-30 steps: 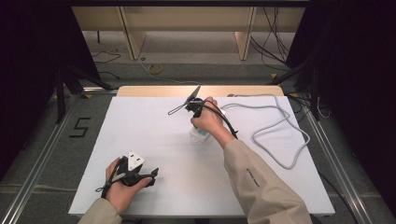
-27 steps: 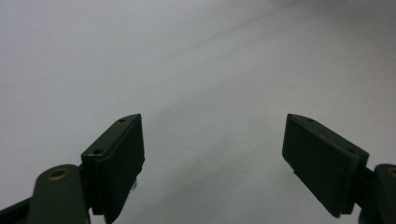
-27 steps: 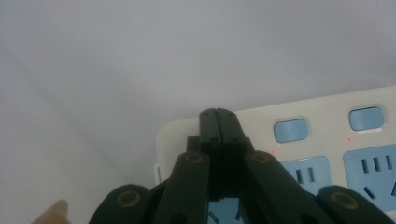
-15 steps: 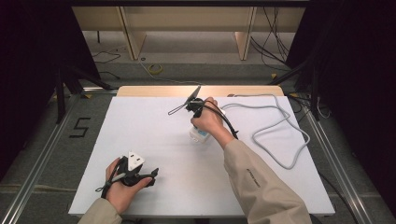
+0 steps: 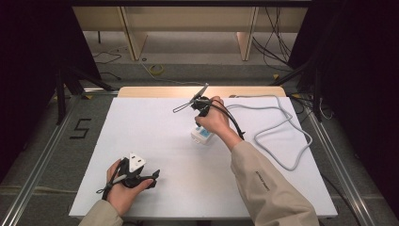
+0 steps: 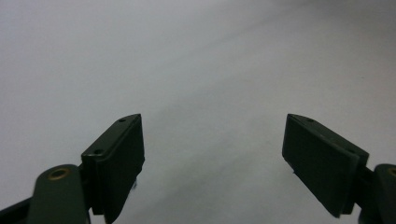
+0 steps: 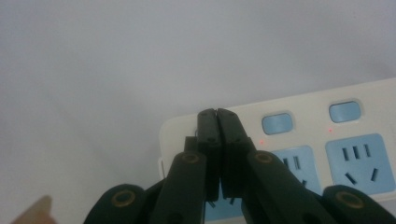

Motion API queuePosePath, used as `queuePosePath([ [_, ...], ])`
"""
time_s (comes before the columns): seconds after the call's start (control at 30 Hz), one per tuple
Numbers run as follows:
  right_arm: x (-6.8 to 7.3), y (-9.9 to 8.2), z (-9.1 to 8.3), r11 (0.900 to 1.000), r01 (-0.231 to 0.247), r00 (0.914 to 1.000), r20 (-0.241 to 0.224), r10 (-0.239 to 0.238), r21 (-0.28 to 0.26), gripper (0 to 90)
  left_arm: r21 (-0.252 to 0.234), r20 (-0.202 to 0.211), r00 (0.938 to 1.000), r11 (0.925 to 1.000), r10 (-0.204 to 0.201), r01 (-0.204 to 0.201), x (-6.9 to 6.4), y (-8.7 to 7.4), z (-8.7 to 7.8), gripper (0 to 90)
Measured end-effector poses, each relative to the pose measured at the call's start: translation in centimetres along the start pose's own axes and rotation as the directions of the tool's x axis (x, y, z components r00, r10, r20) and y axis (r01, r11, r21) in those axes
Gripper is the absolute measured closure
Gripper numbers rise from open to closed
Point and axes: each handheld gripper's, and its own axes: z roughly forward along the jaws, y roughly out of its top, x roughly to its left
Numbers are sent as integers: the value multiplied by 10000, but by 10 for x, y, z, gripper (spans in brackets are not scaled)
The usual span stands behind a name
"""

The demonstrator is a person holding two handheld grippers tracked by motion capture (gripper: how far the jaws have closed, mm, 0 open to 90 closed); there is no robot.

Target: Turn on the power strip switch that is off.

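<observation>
The right tool (image 7: 218, 116), jaws pressed together and holding nothing, has barely shifted since a second ago and rests its tips on the power strip (image 5: 202, 135) by the switches (pressing one, I judge), while the left tool (image 5: 136, 172) idles wide at seven o'clock with bare table (image 5: 155, 132) around.

The right gripper (image 7: 218, 114) has black jaws with flat pads and brass-coloured pivot pins; a black cable trails from it; the left gripper (image 5: 141, 176) is black, topped by a grey three-cornered plate; the person's sleeves (image 5: 268, 186) are beige.
</observation>
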Motion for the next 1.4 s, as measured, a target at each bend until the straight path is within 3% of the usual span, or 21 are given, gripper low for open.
queuePosePath([
  [0.37, -11, -26, -13, 9998, -203, 9995, -237, 201, -51, 825, -4, 6, 10000, 10000, -72, 72, 0, 0, 0, 208],
  [0.73, -10, -62, -32, 9976, -34, 9993, -364, 9, -697, 681, 7, 11, 9999, 9999, -136, 136, 1, -1, 1, 207],
  [0.97, -9, -97, -49, 9920, -45, 9991, -418, -8, -1259, 586, 41, 39, 9998, 9998, -182, 181, 2, -1, 1, 205],
  [1.0, -9, -108, -53, 9909, -36, 9991, -428, -22, -1347, 570, 43, 45, 9998, 9998, -194, 194, 2, -1, 2, 204],
  [1.4, -13, -173, -70, 9780, -346, 9986, -453, 258, -2058, 561, 89, 47, 9996, 9996, -275, 275, 3, -2, 1, 203],
])
